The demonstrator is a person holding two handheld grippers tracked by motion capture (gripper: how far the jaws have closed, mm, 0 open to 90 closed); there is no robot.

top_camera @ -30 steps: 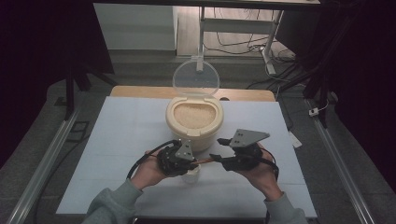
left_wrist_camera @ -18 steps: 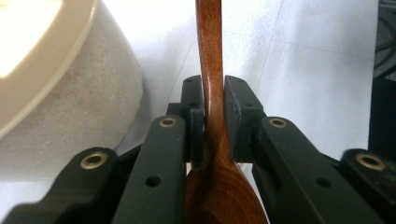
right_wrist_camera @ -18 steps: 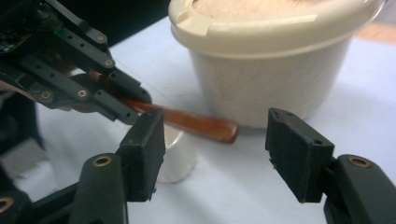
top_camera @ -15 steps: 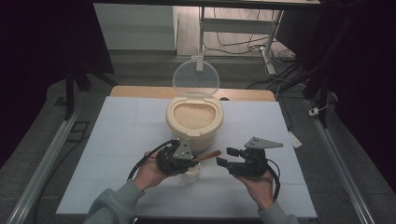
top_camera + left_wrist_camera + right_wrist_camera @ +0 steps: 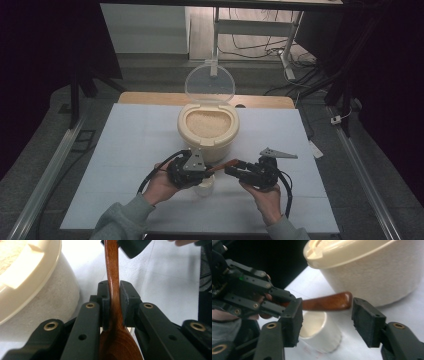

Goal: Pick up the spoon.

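White table [image 5: 130, 145]; L gripper [image 5: 114, 293] clamps wooden spoon [image 5: 112, 272]; R gripper [image 5: 327, 315] open.

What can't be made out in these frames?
- Spoon bowl: cut off by the bottom edge in the left gripper view, behind the left gripper in the high view.
- Cup contents: inside not in sight in the right gripper view.
- Right gripper: whether its open pads touch the handle, unclear.

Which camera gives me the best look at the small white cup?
The right gripper view: the white cup stands upright on the table behind that gripper's jaws, under the wooden spoon, rim and side visible. In the high view the cup is small, partly hidden beneath the left gripper.
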